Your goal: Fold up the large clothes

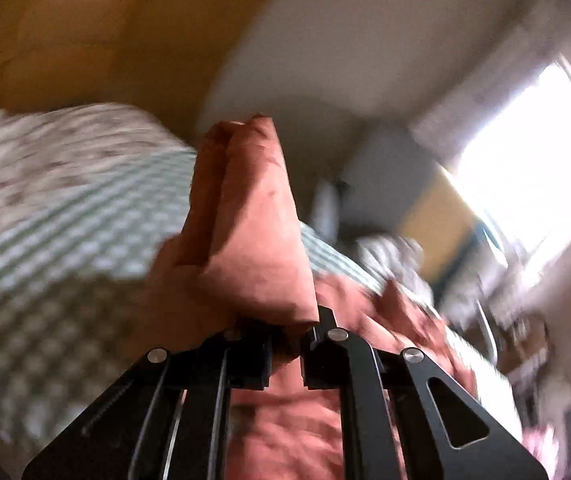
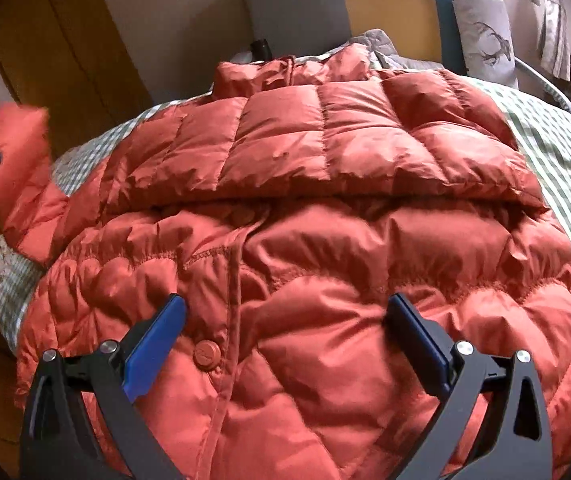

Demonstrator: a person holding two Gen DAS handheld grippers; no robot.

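A red-orange quilted puffer jacket (image 2: 317, 240) lies spread on a bed, one sleeve folded across its chest. My right gripper (image 2: 285, 312) hovers just above the jacket's front, open, its blue-padded fingers (image 2: 153, 344) wide apart with nothing between them. My left gripper (image 1: 287, 328) is shut on the jacket's other sleeve (image 1: 249, 216), which sticks up out of the closed jaws; that view is blurred. In the right wrist view, that lifted sleeve (image 2: 13, 152) shows at the far left with the left gripper's dark tip beside it.
The bed has a green-and-white checked cover (image 2: 565, 168). A printed pillow (image 2: 481, 28) and a yellow headboard (image 2: 385, 0) stand at the far end. Wooden panelling (image 2: 65, 48) runs along the left. A bright window (image 1: 525, 160) is at the right.
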